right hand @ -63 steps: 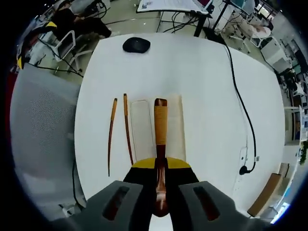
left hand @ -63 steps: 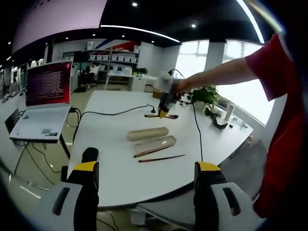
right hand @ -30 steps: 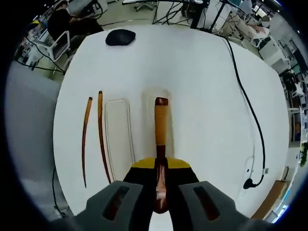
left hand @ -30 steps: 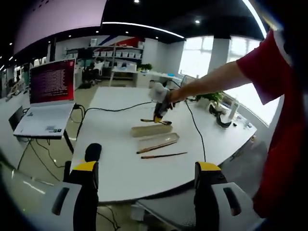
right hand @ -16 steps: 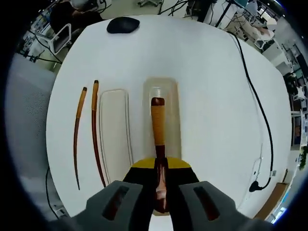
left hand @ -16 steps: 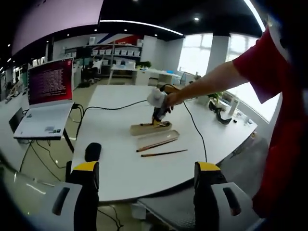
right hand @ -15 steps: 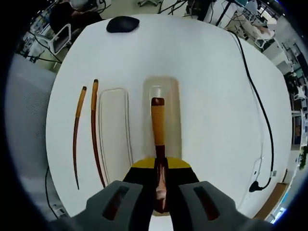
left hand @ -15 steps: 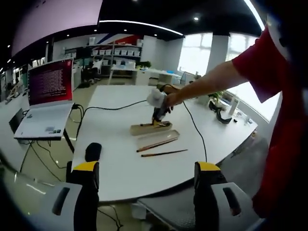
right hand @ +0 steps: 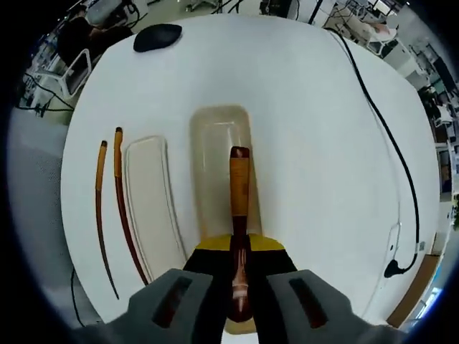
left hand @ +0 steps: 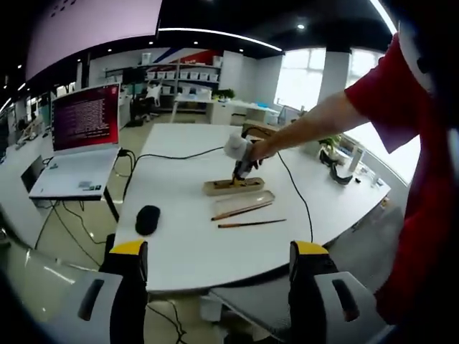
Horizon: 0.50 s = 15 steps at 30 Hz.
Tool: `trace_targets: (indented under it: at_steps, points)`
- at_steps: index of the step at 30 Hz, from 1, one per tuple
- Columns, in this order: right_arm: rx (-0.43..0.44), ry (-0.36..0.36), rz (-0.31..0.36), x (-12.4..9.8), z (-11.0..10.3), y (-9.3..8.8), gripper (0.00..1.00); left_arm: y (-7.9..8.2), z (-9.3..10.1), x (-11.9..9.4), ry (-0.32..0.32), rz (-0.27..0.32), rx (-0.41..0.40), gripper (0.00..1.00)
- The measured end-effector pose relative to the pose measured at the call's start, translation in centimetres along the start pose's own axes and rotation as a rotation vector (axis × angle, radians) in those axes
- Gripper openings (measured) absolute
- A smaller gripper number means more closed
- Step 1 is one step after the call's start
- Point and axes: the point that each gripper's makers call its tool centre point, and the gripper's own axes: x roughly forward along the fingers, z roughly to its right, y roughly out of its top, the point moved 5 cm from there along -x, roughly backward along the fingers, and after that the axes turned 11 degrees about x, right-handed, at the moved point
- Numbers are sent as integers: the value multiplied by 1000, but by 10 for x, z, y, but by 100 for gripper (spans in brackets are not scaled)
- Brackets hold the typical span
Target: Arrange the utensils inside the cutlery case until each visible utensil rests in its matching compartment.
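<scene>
Right gripper: clamped on wooden spoon, held over cutlery case tray. Case lid just left; two chopsticks further left on white table. Left gripper: spread wide, holding nothing, well back from table.

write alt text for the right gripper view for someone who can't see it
The right gripper is shut on a wooden utensil, holding it lengthwise over the open cutlery case on a white table. Beside the case lie its lid and two chopsticks; a black mouse sits at the table's far edge.
</scene>
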Motion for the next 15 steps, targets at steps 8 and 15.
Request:
trace_targets:
  at_steps: [8,15]
  points:
    - [51,8,-1,-7,-4,-4,5,0,1,-1,4,7,-6,83]
    - [80,-14,24,-17,-5,-7,8,4,1,-7,9,35,-1,83]
